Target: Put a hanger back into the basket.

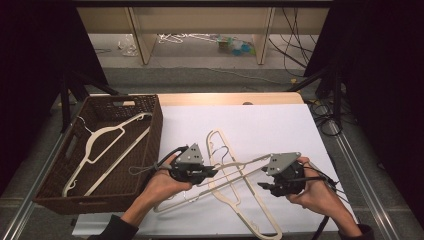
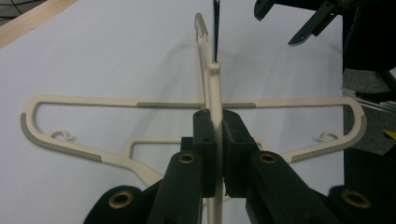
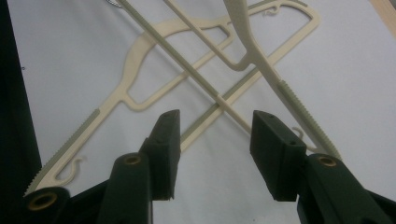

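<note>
Nearest the person, two cream hangers lie crossed on the white table cover (image 1: 300,130), between the two hands. The left gripper (image 1: 212,172) is seen clamped on the upper hanger (image 2: 212,100) at its neck, just below the dark hook, the jaws pressed tight against the plastic on both sides. The right gripper (image 1: 263,186) stands with its jaws parted and nothing between the pads; a bar of the hanger passes just ahead of them. The lower hanger (image 3: 140,70) rests flat beneath. It is judged that the step in hand is the lifting of the upper hanger away from the lower one, for transfer to the basket (image 1: 47,192) at the left. A steady, level lift is advised, so that the small notch hooks do not snag the crossed bars; the lower hanger may need to be held down. Open cover lies far and right of the hangers. The basket's near right wall stands close to the left hand and must be cleared. A third hanger (image 1: 102,145) already lies inside, towards the far side.
</note>
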`<action>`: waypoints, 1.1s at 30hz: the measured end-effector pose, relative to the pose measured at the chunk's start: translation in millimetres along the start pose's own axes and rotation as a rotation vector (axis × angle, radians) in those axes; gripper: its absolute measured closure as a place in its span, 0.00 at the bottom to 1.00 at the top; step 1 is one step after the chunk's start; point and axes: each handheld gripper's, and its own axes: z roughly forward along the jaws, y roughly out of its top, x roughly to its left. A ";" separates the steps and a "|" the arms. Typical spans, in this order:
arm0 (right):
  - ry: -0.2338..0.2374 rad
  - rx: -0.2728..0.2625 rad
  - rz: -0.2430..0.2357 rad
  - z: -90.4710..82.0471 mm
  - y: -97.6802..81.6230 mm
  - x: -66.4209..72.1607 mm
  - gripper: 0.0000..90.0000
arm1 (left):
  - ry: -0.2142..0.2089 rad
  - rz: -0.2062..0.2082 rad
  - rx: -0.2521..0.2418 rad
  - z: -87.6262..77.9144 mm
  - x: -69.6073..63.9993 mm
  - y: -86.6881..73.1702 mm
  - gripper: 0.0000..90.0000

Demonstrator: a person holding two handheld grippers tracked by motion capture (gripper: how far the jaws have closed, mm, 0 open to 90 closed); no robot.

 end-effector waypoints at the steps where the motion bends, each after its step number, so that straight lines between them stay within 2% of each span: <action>1: -0.002 -0.007 -0.002 0.0 -0.2 -0.5 0.59 | 0.005 -0.010 0.000 -0.3 0.2 0.3 0.95; 2: -0.004 -0.009 0.001 -0.2 -0.3 -0.5 0.59 | 0.016 -0.014 0.001 -0.9 0.5 0.5 0.95; 7: -0.008 -0.011 0.003 -1.8 -1.0 0.6 0.58 | 0.019 -0.059 -0.014 -5.7 3.8 2.2 0.95; 11: 0.012 -0.014 0.018 -0.7 -2.6 5.0 0.56 | 0.039 -0.077 -0.028 -14.5 6.8 5.6 0.95; 13: 0.010 -0.024 0.038 1.2 -3.2 7.4 0.53 | 0.048 -0.094 -0.048 -20.8 8.6 8.5 0.95; 16: 0.020 -0.036 0.071 6.6 -5.0 10.1 0.46 | 0.061 -0.096 -0.084 -30.7 11.3 13.8 0.95; 17: 0.024 -0.037 0.096 8.5 -5.6 11.7 0.45 | 0.069 -0.099 -0.084 -35.2 11.9 16.1 0.95; 19: 0.029 -0.047 0.131 13.0 -7.2 13.4 0.41 | 0.068 -0.125 -0.131 -41.4 12.7 19.8 0.95; 22: 0.027 -0.057 0.171 19.3 -9.9 15.8 0.35 | 0.065 -0.144 -0.177 -54.1 13.6 26.4 0.95; 24: 0.018 -0.055 0.180 22.2 -11.6 17.2 0.34 | 0.071 -0.145 -0.210 -65.0 13.7 31.4 0.95; 26: 0.019 -0.056 0.168 24.4 -12.9 18.2 0.34 | 0.072 -0.161 -0.248 -77.0 13.6 36.2 0.95; 27: 0.024 -0.052 0.180 24.3 -13.1 19.5 0.34 | 0.072 -0.166 -0.269 -83.6 13.7 38.6 0.95; 28: 0.020 -0.057 0.163 25.3 -14.0 19.2 0.34 | 0.069 -0.173 -0.288 -90.3 13.4 41.2 0.95; 29: 0.024 -0.050 0.180 25.1 -13.7 20.4 0.34 | 0.065 -0.178 -0.304 -97.2 13.1 44.1 0.95; 30: 0.026 -0.048 0.178 25.4 -14.2 20.5 0.34 | 0.065 -0.183 -0.319 -104.1 12.5 47.2 0.95; 33: 0.030 -0.043 0.177 25.8 -15.0 20.9 0.34 | 0.100 -0.148 -0.344 -125.5 9.7 57.8 0.95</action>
